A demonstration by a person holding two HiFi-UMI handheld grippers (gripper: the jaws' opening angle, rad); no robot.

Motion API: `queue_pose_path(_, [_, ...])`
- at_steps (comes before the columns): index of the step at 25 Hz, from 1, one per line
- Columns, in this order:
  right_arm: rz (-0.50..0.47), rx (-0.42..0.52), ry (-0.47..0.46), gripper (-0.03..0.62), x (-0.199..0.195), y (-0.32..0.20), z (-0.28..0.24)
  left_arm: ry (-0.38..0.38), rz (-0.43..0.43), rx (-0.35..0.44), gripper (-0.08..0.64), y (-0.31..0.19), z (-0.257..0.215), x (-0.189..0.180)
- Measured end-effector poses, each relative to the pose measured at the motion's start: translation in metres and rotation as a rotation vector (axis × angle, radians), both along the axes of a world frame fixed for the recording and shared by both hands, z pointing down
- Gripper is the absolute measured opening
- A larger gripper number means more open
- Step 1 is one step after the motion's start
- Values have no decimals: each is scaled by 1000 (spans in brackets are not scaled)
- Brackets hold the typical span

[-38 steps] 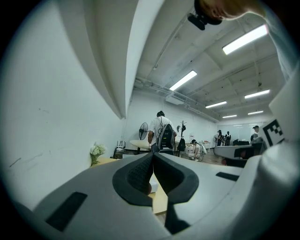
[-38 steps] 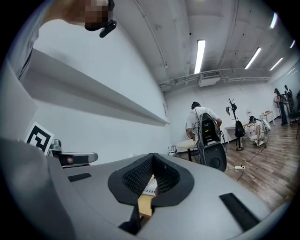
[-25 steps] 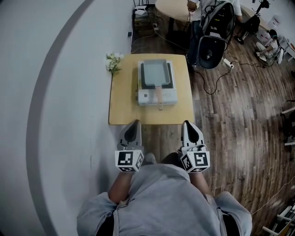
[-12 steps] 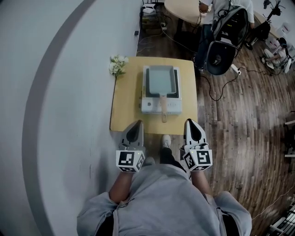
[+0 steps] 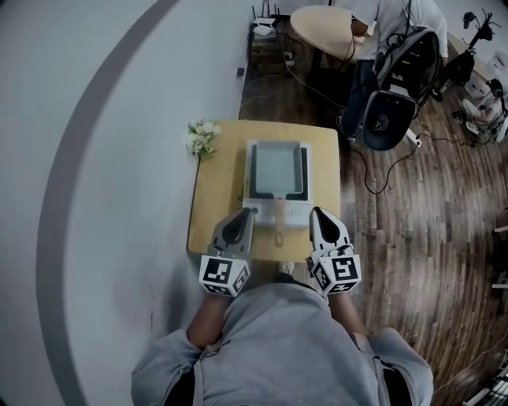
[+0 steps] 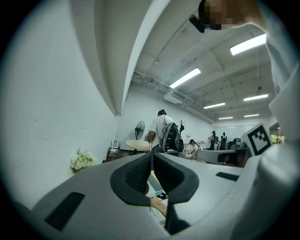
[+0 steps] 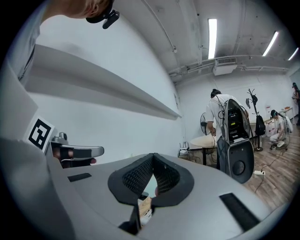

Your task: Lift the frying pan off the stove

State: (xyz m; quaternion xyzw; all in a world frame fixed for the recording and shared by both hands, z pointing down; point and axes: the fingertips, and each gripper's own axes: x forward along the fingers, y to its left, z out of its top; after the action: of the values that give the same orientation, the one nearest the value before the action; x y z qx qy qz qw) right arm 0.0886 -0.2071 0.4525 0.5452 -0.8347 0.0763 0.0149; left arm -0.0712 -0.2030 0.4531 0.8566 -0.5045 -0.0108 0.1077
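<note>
A square grey frying pan (image 5: 277, 170) sits on a white portable stove (image 5: 278, 212) on a small wooden table (image 5: 214, 198). Its wooden handle (image 5: 280, 223) points toward me, past the stove's front. My left gripper (image 5: 244, 215) is shut and empty, its tip over the table's near edge just left of the handle. My right gripper (image 5: 317, 214) is shut and empty too, just right of the handle at the stove's front corner. In the left gripper view a bit of the handle (image 6: 159, 206) shows below the shut jaws (image 6: 153, 161). The right gripper view shows shut jaws (image 7: 153, 169).
White flowers (image 5: 202, 136) lie at the table's far left corner beside a white wall. Behind the table stand a black office chair (image 5: 397, 103), a round table (image 5: 321, 28) and a person (image 5: 397, 20). Cables trail over the wooden floor on the right.
Both grippers have moved forward from in front of the table to over its near edge, and now flank the pan's handle. Both stayed shut.
</note>
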Motion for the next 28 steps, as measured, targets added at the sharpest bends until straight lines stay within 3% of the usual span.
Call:
queue_pose_path(5, [-10,-10,-3,-2,3,-25,5,7,24,1,3,-22,-2,6])
queue_pose_path(8, [-78,-88,-56,11,-4,-32,20,23,58,-37,8,-25,7,9])
queue_pose_path(10, [-120,-147,-71,49,-9,-32,31,40,90,-72,136,-25,15,13])
queue_pose_path(14, [-162,-203,-73,69,-13,-30,43,85,120,-134,149,-25,26,21])
queue_pose_path(20, [-235,-339,-121,114,-22,-29,78,187,166,-271,154,-33,58,27])
queue_pose_path(25, [-290,-456,-163,134,-26,-18,109,333,197,-416,169,-37,85,32])
queue_pose_path(28, [-333,-506,-163,156,-33,-11,124,369,237,-492,181,-38,100,38])
